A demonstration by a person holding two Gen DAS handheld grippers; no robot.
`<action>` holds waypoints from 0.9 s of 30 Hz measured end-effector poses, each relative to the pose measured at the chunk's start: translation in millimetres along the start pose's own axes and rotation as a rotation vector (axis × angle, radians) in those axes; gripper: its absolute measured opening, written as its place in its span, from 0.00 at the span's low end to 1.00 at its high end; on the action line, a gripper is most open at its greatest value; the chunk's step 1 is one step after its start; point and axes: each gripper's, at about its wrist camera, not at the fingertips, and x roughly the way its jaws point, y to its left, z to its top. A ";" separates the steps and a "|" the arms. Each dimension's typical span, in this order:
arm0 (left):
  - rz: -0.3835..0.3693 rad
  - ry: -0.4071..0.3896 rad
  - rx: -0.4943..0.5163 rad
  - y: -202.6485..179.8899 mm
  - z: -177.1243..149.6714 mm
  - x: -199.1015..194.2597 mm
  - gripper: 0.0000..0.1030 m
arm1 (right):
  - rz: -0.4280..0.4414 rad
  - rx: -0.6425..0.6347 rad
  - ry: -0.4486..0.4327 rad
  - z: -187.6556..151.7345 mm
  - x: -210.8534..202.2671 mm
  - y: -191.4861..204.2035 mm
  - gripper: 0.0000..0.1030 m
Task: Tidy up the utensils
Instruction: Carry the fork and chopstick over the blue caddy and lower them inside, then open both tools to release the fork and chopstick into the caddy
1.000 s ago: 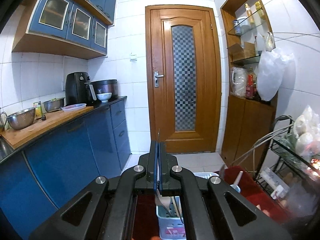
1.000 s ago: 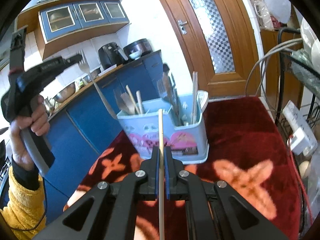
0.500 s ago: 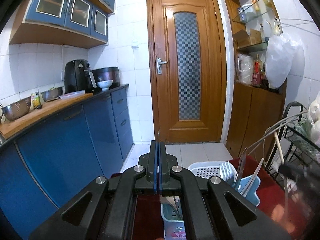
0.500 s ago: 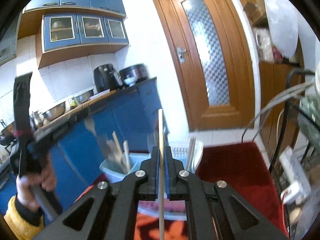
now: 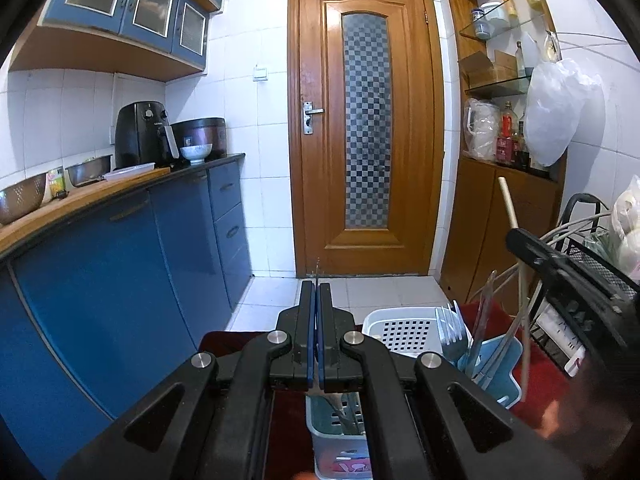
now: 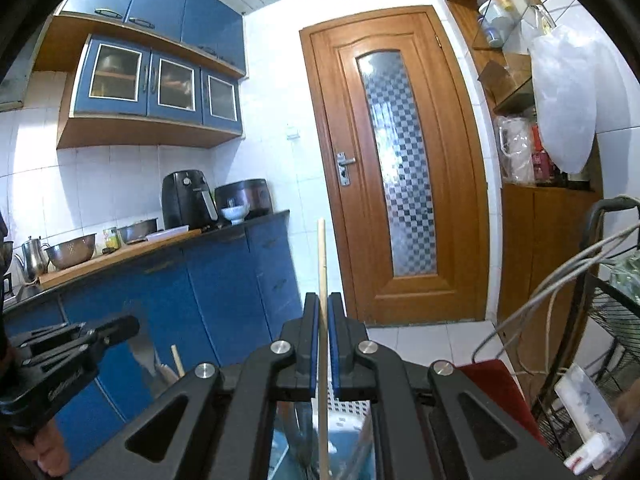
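Note:
My left gripper (image 5: 317,292) is shut on a thin metal fork whose edge (image 5: 317,270) pokes up between the pads; its handle hangs into the pale blue utensil caddy (image 5: 340,436) right below. My right gripper (image 6: 324,304) is shut on a wooden chopstick (image 6: 322,256) held upright, its lower end down in the caddy (image 6: 348,444). In the left wrist view the right gripper (image 5: 568,284) shows at the right with the chopstick (image 5: 509,208) over the caddy's right compartment, beside forks (image 5: 450,330). The left gripper (image 6: 72,344) shows at the left of the right wrist view.
The caddy stands on a dark red cloth (image 5: 536,384). Blue cabinets and a wooden counter (image 5: 92,196) with bowls and an air fryer (image 5: 140,136) run along the left. A wooden door (image 5: 366,128) is ahead. A wire rack (image 6: 608,320) and cables stand at the right.
Both grippers have come over the caddy. The right gripper rose and tilted up, lowering the chopstick's end into the caddy. The left gripper moved closer, fork handle now down in a compartment.

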 end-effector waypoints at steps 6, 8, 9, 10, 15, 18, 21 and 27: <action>-0.008 0.023 -0.010 1.7 -7.1 5.2 0.00 | 0.015 -0.008 0.009 -19.1 9.5 2.2 0.06; -0.011 0.023 -0.012 1.6 -9.4 5.5 0.00 | 0.025 0.005 0.022 -23.5 9.3 0.0 0.06; -0.013 0.020 -0.007 1.2 -10.0 5.1 0.00 | 0.033 0.010 0.032 -25.5 8.6 -1.2 0.06; -0.015 0.021 -0.003 0.6 -9.5 4.5 0.00 | 0.044 0.014 0.047 -27.2 8.0 -2.2 0.06; -0.082 0.064 -0.045 1.7 -7.1 3.8 0.03 | 0.062 0.032 0.088 -27.4 -2.0 -7.1 0.20; -0.086 0.064 -0.046 -0.8 -5.0 -2.5 0.21 | 0.079 0.036 0.089 -20.6 -14.4 -8.0 0.27; -0.083 0.044 -0.022 -4.8 -2.8 -15.0 0.35 | 0.090 0.025 0.087 -12.7 -29.7 -4.9 0.33; -0.086 0.036 0.015 -12.8 -0.9 -49.9 0.50 | 0.109 0.056 0.130 -3.5 -59.1 1.0 0.39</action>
